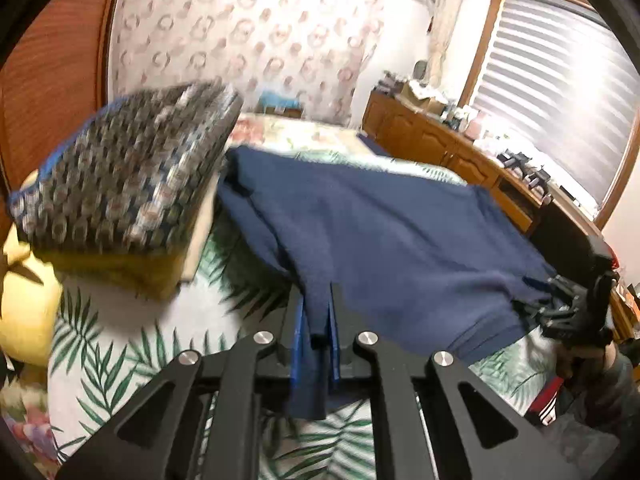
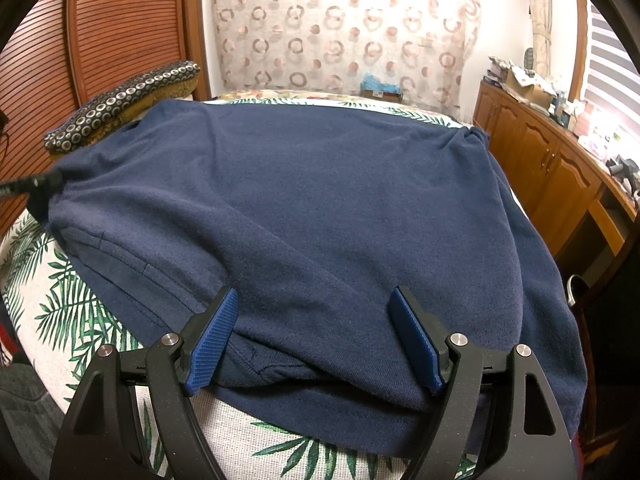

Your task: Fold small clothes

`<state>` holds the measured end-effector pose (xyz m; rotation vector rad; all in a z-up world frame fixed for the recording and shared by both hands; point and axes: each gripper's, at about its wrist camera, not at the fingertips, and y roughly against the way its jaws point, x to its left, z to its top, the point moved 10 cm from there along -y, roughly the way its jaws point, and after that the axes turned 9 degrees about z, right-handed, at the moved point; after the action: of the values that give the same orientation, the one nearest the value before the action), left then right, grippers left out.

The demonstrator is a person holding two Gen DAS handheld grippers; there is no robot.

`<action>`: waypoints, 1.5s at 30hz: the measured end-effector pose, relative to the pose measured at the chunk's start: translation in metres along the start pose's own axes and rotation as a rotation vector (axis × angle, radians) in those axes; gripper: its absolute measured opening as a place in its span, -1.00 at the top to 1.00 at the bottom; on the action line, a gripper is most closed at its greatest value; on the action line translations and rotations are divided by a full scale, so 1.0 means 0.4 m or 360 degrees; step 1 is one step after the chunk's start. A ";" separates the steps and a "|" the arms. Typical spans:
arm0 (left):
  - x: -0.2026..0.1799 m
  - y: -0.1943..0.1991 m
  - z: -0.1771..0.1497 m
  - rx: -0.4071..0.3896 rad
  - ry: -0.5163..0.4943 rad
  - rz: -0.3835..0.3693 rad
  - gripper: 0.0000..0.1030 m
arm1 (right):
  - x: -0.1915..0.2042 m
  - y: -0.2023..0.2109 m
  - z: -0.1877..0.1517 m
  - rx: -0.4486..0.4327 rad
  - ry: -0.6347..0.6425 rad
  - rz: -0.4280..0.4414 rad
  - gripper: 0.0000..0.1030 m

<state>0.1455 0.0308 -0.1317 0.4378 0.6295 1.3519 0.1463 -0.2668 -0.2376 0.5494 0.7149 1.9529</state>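
Observation:
A navy blue shirt lies spread on a bed with a palm-leaf cover. In the left wrist view my left gripper is shut on a fold of the shirt's near edge, cloth pinched between its blue pads. In the right wrist view my right gripper is open, its blue pads wide apart over the shirt's near hem. The right gripper also shows in the left wrist view at the shirt's far right corner. The left gripper's tip shows in the right wrist view at the shirt's left edge.
A stack of patterned cushions sits at the left of the bed, beside a yellow pillow. A wooden cabinet with clutter runs along the right under a window with blinds. A louvred wooden door stands at the left.

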 end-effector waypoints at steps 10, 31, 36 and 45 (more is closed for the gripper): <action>-0.210 0.051 0.147 -0.0162 -0.0184 -0.0214 0.87 | -0.020 0.035 0.010 -0.0028 -0.0032 0.0058 -0.55; -0.741 0.046 0.234 -0.0113 -0.0634 -0.0600 0.84 | -0.194 0.249 0.019 -0.0250 -0.0139 -0.0133 -0.55; -0.766 0.008 0.183 0.0007 -0.0727 -0.0575 0.51 | -0.221 0.267 -0.001 -0.0262 -0.0172 -0.0144 -0.55; -0.601 0.000 0.182 -0.0013 -0.0615 -0.0352 0.41 | -0.226 0.267 0.003 -0.0269 -0.0174 -0.0141 -0.55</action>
<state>0.1699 -0.2006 -0.0368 0.5870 0.3404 1.0232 0.1202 -0.3873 -0.1713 0.5081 0.4925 1.8648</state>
